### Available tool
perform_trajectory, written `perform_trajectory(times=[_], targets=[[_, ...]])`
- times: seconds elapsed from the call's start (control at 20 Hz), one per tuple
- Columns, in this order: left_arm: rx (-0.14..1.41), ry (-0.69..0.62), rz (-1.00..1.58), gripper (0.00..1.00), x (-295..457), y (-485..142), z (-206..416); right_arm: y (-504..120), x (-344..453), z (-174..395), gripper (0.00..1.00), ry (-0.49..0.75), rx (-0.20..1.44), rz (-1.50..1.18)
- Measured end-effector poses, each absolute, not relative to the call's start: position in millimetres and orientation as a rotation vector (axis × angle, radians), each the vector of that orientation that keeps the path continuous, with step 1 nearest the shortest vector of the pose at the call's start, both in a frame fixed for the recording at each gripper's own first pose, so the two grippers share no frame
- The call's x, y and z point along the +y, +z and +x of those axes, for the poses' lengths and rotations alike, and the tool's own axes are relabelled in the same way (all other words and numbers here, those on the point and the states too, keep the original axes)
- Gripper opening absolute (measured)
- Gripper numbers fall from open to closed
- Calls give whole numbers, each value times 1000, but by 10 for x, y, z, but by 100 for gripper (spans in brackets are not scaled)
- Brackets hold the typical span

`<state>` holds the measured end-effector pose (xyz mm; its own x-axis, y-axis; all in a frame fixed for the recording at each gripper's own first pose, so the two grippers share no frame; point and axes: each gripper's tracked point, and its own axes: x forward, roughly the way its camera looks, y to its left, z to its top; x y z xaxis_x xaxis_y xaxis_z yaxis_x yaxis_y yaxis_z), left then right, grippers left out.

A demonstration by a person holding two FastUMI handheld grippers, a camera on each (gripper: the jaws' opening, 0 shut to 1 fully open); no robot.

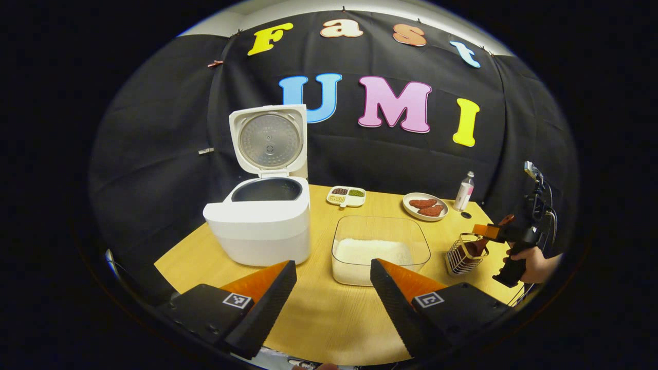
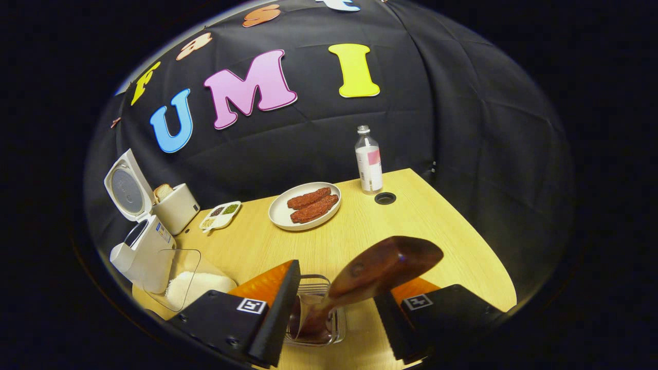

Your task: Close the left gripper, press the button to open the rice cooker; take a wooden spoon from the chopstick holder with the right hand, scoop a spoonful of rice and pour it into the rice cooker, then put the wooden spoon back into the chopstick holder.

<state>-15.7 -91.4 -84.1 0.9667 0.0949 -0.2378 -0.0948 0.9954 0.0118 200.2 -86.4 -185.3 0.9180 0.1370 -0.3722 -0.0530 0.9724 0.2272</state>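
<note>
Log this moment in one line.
rice cooker lid open | left tongs open | right tongs open around wooden spoon in chopstick holder

No legible text; the bottle label is unreadable.

Between the jaws in the right gripper view, we lose the lower end of the wooden spoon inside the chopstick holder, whose near side the picture's edge cuts off. Left of those jaws, the rice cooker hides part of a white toaster. We cannot tell what fills the small divided dish beyond the left jaws.
</note>
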Motion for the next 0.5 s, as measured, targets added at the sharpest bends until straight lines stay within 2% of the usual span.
perform_trajectory(times=[0.05,0.1,0.2,0.3,0.35,0.5], targets=[[244,93,9,99,-946,-861,-153,-1873,-871,1993,65,87,403,202],[246,89,20,99,-978,-877,-156,-1854,-856,1985,57,90,397,191],[256,84,37,99,-1011,-927,-148,-1758,-826,2002,56,89,373,167],[271,72,24,99,-1051,-1004,-159,-1674,-826,1995,46,82,341,170],[279,69,12,99,-1056,-1037,-163,-1651,-821,1992,35,78,339,190],[299,65,-8,99,-1042,-1137,-215,-1628,-800,1980,27,53,368,243]])
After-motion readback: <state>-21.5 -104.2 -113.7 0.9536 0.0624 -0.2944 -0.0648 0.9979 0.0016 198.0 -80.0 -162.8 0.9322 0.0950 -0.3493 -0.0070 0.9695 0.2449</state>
